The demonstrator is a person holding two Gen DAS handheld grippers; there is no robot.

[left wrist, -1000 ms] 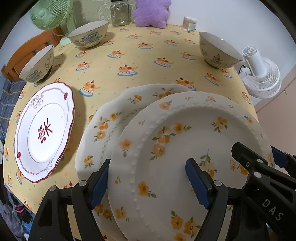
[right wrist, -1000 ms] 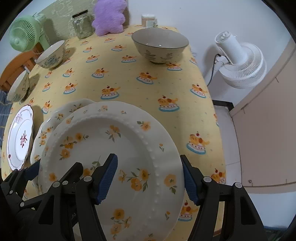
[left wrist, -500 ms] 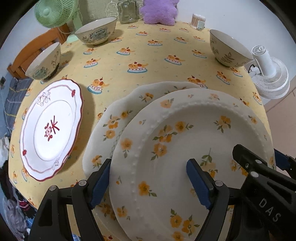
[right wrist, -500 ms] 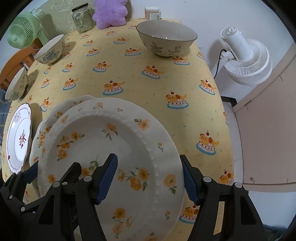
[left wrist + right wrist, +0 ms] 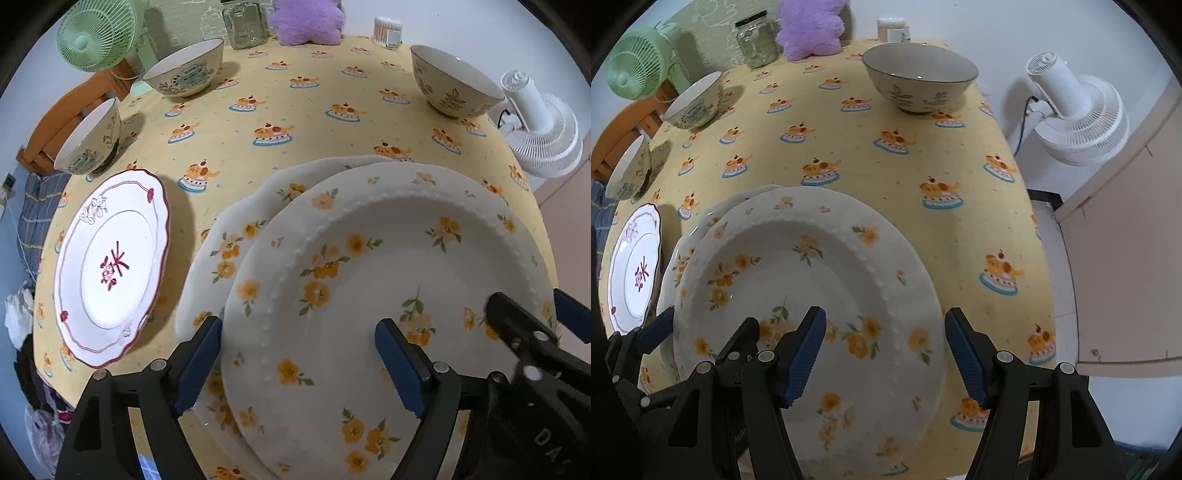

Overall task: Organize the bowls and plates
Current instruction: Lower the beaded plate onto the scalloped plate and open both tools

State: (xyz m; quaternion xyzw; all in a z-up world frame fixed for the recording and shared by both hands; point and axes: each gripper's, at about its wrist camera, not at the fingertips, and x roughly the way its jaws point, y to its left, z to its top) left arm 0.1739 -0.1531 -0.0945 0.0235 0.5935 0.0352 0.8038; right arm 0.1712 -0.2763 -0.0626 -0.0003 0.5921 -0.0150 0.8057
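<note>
In the left wrist view, the red-rimmed plate [image 5: 110, 267] lies flat at the left of the frame on the yellow tabletop [image 5: 295, 122], with a patterned bowl [image 5: 90, 142] above it near the left edge and a second patterned bowl [image 5: 186, 72] further up, beside the green fan [image 5: 96, 35]. A glass jar [image 5: 245, 26] and a purple plush [image 5: 306, 20] stand at the top centre. The beaded floral plate [image 5: 388, 295] fills the lower right of the frame, resting on top of a scalloped floral plate [image 5: 236, 243] whose rim shows to its left. The left tongs [image 5: 299, 365] stand wide: the left blue pad sits just outside the beaded plate's left rim, the right pad over the plate's well; whether either pad touches the plate cannot be told. A leaf-patterned bowl [image 5: 452, 86] sits at the upper right, and a white fan [image 5: 543, 133] stands beyond the tabletop edge. In the right wrist view, the beaded floral plate [image 5: 812, 295] occupies the lower centre. The right tongs [image 5: 886, 358] also stand wide, straddling the plate's right rim: the left pad is over the well and the right pad just beyond the rim, with contact not discernible. The leaf-patterned bowl [image 5: 919, 79] appears at the top centre, the white fan [image 5: 1078, 110] at the upper right.
</note>
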